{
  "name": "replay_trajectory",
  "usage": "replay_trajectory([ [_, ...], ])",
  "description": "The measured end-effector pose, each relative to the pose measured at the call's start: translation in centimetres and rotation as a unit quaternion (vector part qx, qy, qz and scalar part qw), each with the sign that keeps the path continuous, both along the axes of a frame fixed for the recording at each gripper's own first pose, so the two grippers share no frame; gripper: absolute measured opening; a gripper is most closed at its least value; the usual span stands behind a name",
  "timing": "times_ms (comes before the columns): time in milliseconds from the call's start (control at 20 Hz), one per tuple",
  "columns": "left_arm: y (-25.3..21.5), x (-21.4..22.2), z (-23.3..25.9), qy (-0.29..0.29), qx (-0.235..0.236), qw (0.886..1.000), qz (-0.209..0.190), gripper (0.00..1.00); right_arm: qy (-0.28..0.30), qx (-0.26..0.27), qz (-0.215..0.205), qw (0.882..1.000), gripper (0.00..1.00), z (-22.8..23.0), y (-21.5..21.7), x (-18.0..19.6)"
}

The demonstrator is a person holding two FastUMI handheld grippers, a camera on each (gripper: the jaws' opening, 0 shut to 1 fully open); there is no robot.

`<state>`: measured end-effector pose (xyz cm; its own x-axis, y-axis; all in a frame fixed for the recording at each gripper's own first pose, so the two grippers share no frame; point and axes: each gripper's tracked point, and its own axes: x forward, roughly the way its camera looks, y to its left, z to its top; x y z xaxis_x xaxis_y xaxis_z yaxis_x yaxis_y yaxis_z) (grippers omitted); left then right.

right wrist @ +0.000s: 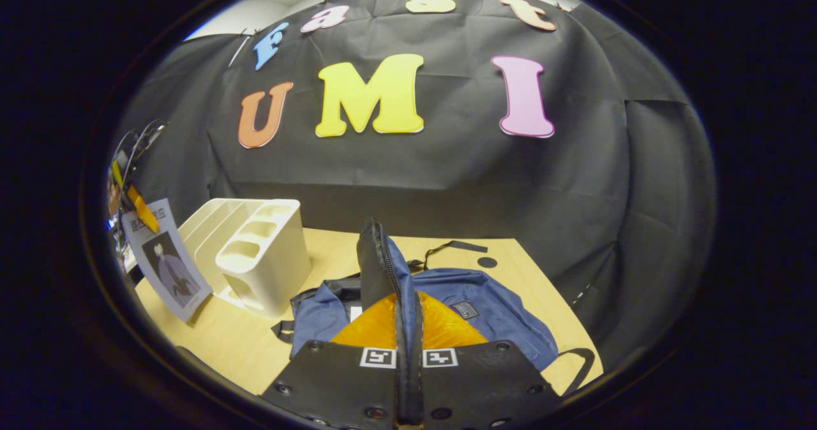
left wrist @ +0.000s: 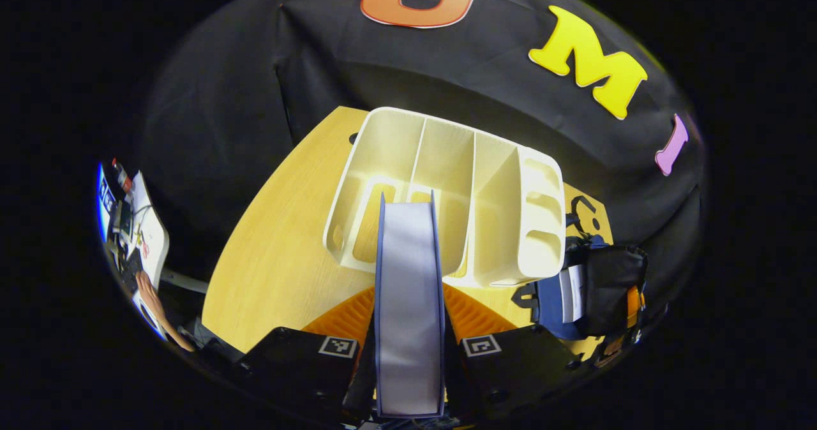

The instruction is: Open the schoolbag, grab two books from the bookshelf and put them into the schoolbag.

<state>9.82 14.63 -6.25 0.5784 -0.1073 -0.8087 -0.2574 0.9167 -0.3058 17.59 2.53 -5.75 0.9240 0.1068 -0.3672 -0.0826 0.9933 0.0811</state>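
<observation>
Your left gripper (left wrist: 408,347) was clamped on a book (left wrist: 408,302), both fingers pressing its covers, the page edge facing the camera and the book upright above the shelf (left wrist: 447,194). The shelf stood near the desk's (left wrist: 281,270) back edge, its slots looking empty, though the book hid part of the middle one. In the right gripper view that same book (right wrist: 167,269) showed beyond the shelf's left end, over the desk's left edge.

Your right gripper (right wrist: 408,353) was pinched together on the bag's flap (right wrist: 376,258), holding the zipped rim up so the mouth gaped. The bag (right wrist: 485,302) lay toward the desk's front right, just beside the shelf; a white slip inside was probably the first book, but I could not be sure.

To do this step well, you needed to carry the book high over the shelf's right wall, turn it spine-down, and keep the flap lifted and pulled back until the book slid in. Room was tight between shelf and bag, and the cloth wall hung close behind; the front edge offered the freer path. The straps (right wrist: 447,248) trailed toward the back edge, out of your way.
</observation>
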Motion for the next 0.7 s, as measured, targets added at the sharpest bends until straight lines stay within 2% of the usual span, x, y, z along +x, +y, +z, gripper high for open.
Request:
replay_trajectory([
  [150, -0.5, -3.2, -1.0, -0.004, -0.064, 0.997, 0.034, 0.46, 0.003, 0.001, 0.001, 1.000, 0.00, 0.0, 0.2, 0.2],
  [400, -2.1, -5.6, -0.2, -0.048, -0.163, 0.983, 0.073, 0.46, 0.003, 0.001, 0.001, 1.000, 0.00, 0.1, 0.3, 0.3],
  [550, -4.9, -5.9, -0.6, -0.065, -0.218, 0.971, 0.070, 0.46, 0.002, 0.001, 0.001, 1.000, 0.00, 0.3, 0.2, 0.3],
  [700, -8.1, -6.2, -2.7, -0.060, -0.237, 0.968, 0.050, 0.46, 0.003, 0.011, -0.004, 1.000, 0.00, 0.3, -0.1, 0.3],
])
